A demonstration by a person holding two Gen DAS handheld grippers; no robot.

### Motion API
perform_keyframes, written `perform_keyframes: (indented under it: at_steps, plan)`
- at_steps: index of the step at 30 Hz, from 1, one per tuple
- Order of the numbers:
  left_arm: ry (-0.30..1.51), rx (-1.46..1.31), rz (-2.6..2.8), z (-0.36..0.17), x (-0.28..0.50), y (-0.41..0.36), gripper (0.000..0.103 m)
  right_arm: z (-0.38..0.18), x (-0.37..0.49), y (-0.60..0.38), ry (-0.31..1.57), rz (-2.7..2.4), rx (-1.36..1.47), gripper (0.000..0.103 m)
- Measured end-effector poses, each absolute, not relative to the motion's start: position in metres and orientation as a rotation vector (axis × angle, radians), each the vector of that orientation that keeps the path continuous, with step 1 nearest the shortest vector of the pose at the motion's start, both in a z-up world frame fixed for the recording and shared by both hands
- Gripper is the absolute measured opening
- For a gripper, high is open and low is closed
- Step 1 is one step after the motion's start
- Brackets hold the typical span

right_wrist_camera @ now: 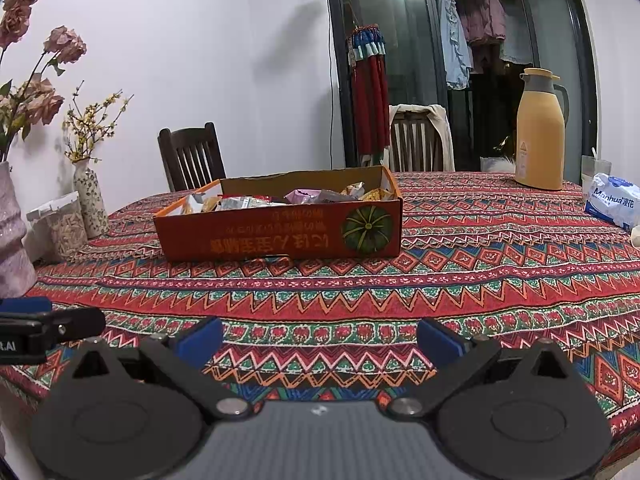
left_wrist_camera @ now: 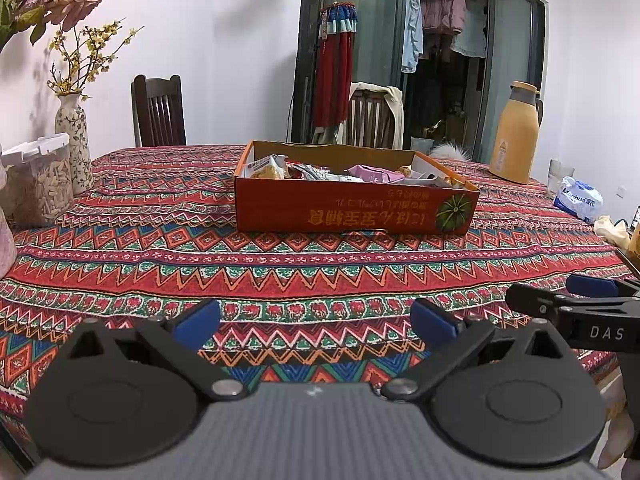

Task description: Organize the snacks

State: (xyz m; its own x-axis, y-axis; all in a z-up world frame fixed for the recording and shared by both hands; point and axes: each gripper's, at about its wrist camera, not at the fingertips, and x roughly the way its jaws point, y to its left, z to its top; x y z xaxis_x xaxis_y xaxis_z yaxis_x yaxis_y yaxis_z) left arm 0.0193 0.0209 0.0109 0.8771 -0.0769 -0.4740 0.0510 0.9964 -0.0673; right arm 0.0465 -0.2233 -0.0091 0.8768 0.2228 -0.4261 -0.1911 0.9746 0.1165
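Note:
An orange cardboard box (left_wrist_camera: pixel 352 208) with a pumpkin picture stands on the patterned tablecloth (left_wrist_camera: pixel 280 272), holding several wrapped snacks (left_wrist_camera: pixel 372 174). It also shows in the right wrist view (right_wrist_camera: pixel 280 236), with the snacks (right_wrist_camera: pixel 304 196) inside. My left gripper (left_wrist_camera: pixel 316 322) is open and empty, low over the table's near edge, well short of the box. My right gripper (right_wrist_camera: pixel 320 340) is open and empty too, beside the left one. The right gripper's fingers (left_wrist_camera: pixel 560 300) show at the right edge of the left wrist view.
A yellow thermos (left_wrist_camera: pixel 516 132) and a blue-white tissue pack (left_wrist_camera: pixel 580 200) stand at the far right. A clear container of nuts (left_wrist_camera: pixel 36 184) and flower vases (left_wrist_camera: pixel 74 144) stand at the left. Two chairs (left_wrist_camera: pixel 160 110) are behind the table.

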Motion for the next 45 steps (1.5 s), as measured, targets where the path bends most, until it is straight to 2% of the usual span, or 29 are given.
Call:
perform_keyframes:
  at_steps: [45]
  plan:
    - [0.499, -0.054, -0.086, 0.0082, 0.0195, 0.0204, 0.103, -0.016, 0.0439, -0.2218, 0.456, 0.213, 0.073, 0.103]
